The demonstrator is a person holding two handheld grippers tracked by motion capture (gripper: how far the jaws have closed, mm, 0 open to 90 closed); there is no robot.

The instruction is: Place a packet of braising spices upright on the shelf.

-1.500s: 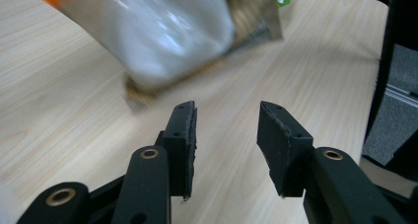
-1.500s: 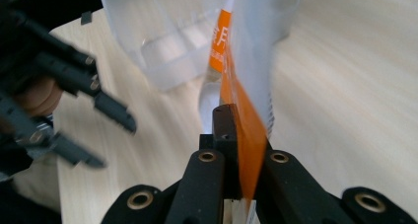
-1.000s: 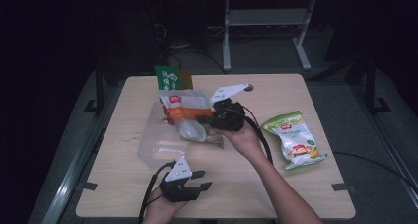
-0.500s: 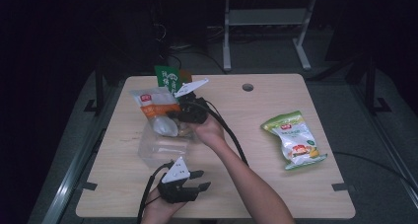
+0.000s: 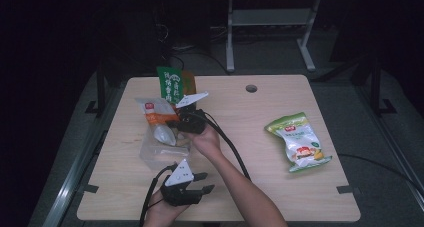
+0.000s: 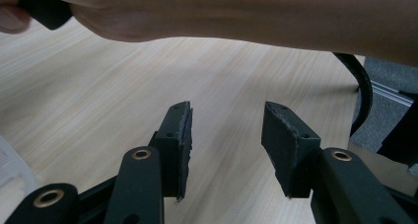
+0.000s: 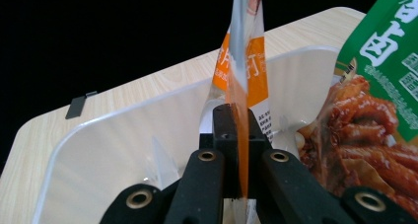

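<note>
Orange-white packet (image 7: pixel 242 61) clamped in right tool (image 7: pixel 238 135) over clear bin (image 7: pixel 123 140).

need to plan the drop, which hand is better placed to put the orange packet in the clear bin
Right. The right tool is already shut on the orange packet above the clear bin. The left tool sits open near the table's front edge, holding nothing.
</note>
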